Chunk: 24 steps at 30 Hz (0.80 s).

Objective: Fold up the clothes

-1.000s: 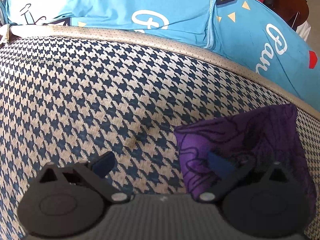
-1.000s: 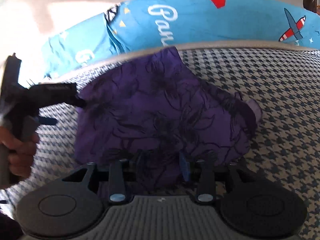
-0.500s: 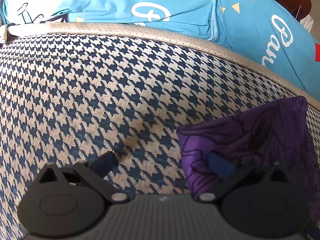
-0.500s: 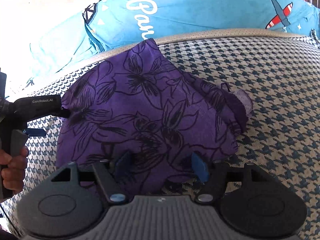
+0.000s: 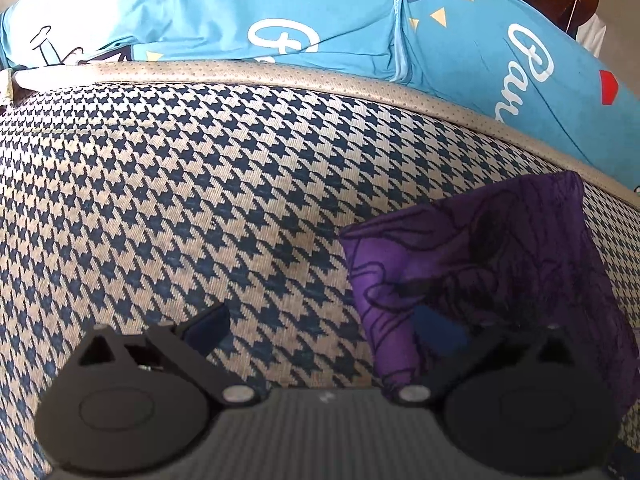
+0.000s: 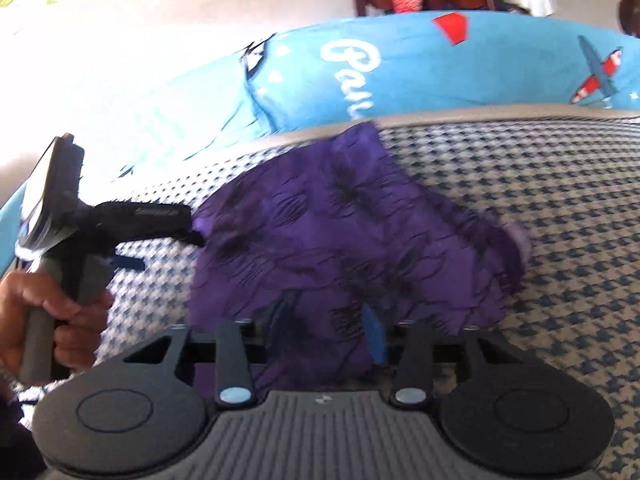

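Garment: we see a purple cloth with black flower outlines (image 6: 352,240) lying bunched on the houndstooth surface (image 5: 180,200); its far corner reaches the beige piped edge (image 5: 280,74) of that surface.
Garment in the left wrist view: the same cloth (image 5: 492,264) sits at the lower right, with one folded corner pointing to the left.
Left gripper: our left gripper (image 5: 324,330) is low over the surface, and its fingers stand wide apart, released. The left finger (image 5: 206,326) is over bare houndstooth, the right finger (image 5: 438,336) lies on the near edge of the cloth, and nothing is pinched between them.
Left gripper seen from the right side: the tool (image 6: 140,220) touches the left edge of the cloth, and a hand (image 6: 44,316) holds its grey handle.
Right gripper: our right gripper (image 6: 326,328) is at the near edge of the cloth. The fingers are rather close together with purple fabric between them, but the picture is blurred, so we cannot tell if they are clenched on it.
Background: a light blue printed fabric (image 5: 320,12) with white script, triangles and a red-and-white plane (image 6: 600,76) lies behind the beige edge.
Far background: brown furniture and a red patterned piece are at the top, too blurred to name.
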Each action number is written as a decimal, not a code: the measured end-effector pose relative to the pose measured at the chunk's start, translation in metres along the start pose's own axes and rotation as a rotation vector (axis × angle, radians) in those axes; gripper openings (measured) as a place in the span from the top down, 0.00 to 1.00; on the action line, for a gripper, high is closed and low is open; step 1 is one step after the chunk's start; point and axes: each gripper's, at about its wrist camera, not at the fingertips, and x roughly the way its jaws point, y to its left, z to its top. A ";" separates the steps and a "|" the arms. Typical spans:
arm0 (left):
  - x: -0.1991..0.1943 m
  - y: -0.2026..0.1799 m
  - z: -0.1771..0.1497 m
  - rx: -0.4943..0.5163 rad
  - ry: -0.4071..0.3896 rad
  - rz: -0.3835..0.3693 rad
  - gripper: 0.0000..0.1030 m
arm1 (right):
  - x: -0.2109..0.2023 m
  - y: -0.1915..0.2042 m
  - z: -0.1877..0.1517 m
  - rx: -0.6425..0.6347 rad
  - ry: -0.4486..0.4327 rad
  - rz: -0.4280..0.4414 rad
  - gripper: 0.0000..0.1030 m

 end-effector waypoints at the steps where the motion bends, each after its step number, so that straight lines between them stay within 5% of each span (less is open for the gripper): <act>1: 0.000 -0.001 -0.001 0.007 0.003 0.001 0.00 | 0.001 0.004 -0.001 -0.014 0.014 0.012 0.63; 9: 0.000 -0.016 -0.009 0.066 0.007 0.015 0.00 | 0.011 0.037 -0.013 -0.182 0.074 0.113 0.71; 12: 0.002 -0.019 -0.010 0.076 0.008 0.026 0.00 | 0.028 0.041 -0.020 -0.196 0.146 0.052 0.71; 24: 0.011 -0.028 -0.012 0.102 0.015 0.062 0.00 | 0.034 0.041 -0.021 -0.200 0.166 0.034 0.71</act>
